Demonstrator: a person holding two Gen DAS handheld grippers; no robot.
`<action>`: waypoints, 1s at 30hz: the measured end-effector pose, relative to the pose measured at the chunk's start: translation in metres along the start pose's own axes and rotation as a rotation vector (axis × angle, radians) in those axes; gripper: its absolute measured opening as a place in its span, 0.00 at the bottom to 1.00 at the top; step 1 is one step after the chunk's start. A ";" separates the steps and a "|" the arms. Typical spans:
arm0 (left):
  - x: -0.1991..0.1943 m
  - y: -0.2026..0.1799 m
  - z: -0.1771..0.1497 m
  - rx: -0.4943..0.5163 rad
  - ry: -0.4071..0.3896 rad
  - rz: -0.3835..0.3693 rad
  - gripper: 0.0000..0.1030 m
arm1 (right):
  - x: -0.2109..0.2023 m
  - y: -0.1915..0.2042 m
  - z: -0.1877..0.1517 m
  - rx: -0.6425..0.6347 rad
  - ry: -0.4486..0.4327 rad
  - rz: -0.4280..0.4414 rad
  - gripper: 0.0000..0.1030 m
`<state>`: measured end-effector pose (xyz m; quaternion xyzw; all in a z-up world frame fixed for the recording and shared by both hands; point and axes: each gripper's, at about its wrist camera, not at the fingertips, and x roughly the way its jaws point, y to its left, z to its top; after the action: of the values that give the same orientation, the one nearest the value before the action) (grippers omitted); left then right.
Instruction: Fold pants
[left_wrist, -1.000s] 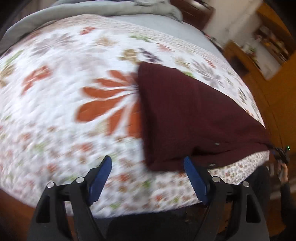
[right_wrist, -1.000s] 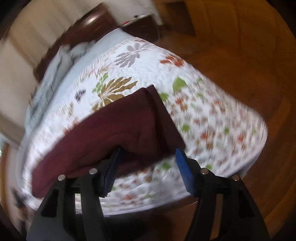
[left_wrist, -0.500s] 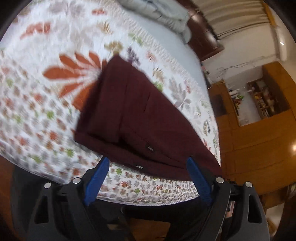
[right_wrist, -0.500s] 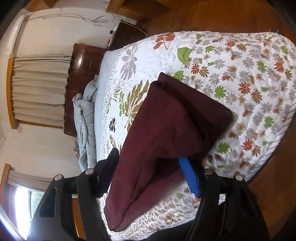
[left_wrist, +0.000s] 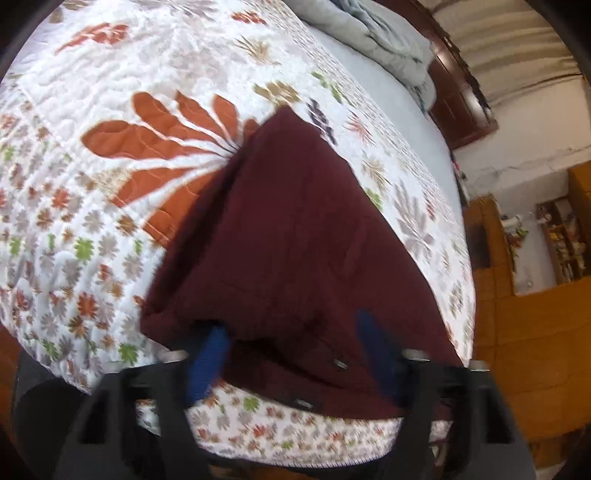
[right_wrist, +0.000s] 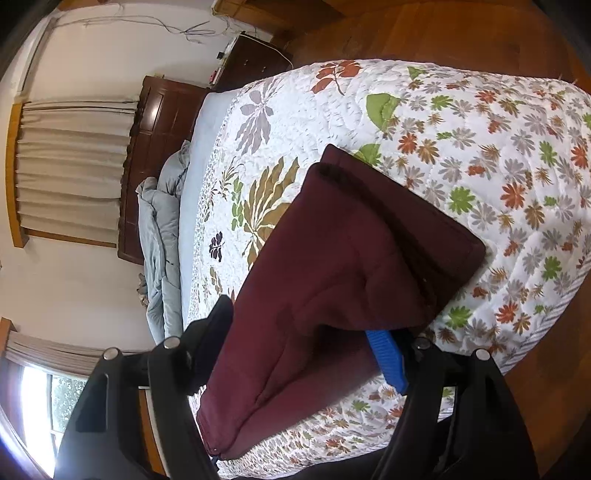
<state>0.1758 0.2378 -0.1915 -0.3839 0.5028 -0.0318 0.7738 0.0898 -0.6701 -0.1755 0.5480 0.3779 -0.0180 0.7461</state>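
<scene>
The dark maroon pants (left_wrist: 295, 251) lie folded in layers on the flowered quilt (left_wrist: 92, 184) near the bed's front edge. My left gripper (left_wrist: 291, 354) is open, its blue fingers (left_wrist: 210, 350) wide apart around the pants' near end with the small tags. In the right wrist view the pants (right_wrist: 332, 277) stretch from the gripper toward the quilt's (right_wrist: 517, 166) corner. My right gripper (right_wrist: 306, 350) is open, its jaws straddling the cloth; the left finger is mostly hidden behind the fabric.
A grey duvet (left_wrist: 373, 29) is heaped at the head of the bed by the dark wooden headboard (right_wrist: 151, 147). Wooden floor (right_wrist: 461, 29) and wooden cabinets (left_wrist: 528, 332) lie past the bed's edges. Curtains (right_wrist: 70, 166) hang on the far wall.
Both grippers have moved in closer to the pants, so the cloth now lies between their open fingers. The pants themselves lie as before.
</scene>
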 end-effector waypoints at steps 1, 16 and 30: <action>0.000 0.004 0.002 -0.008 -0.008 -0.010 0.38 | 0.002 0.002 0.001 -0.003 0.000 -0.005 0.69; -0.048 0.032 0.017 -0.088 -0.220 -0.313 0.14 | -0.011 0.061 0.012 -0.233 -0.116 0.000 0.11; -0.016 0.053 -0.003 -0.162 -0.098 -0.181 0.14 | 0.014 -0.006 0.003 -0.087 -0.063 -0.091 0.10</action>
<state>0.1479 0.2801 -0.2129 -0.4900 0.4287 -0.0420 0.7578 0.0991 -0.6697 -0.1877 0.4964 0.3791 -0.0526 0.7791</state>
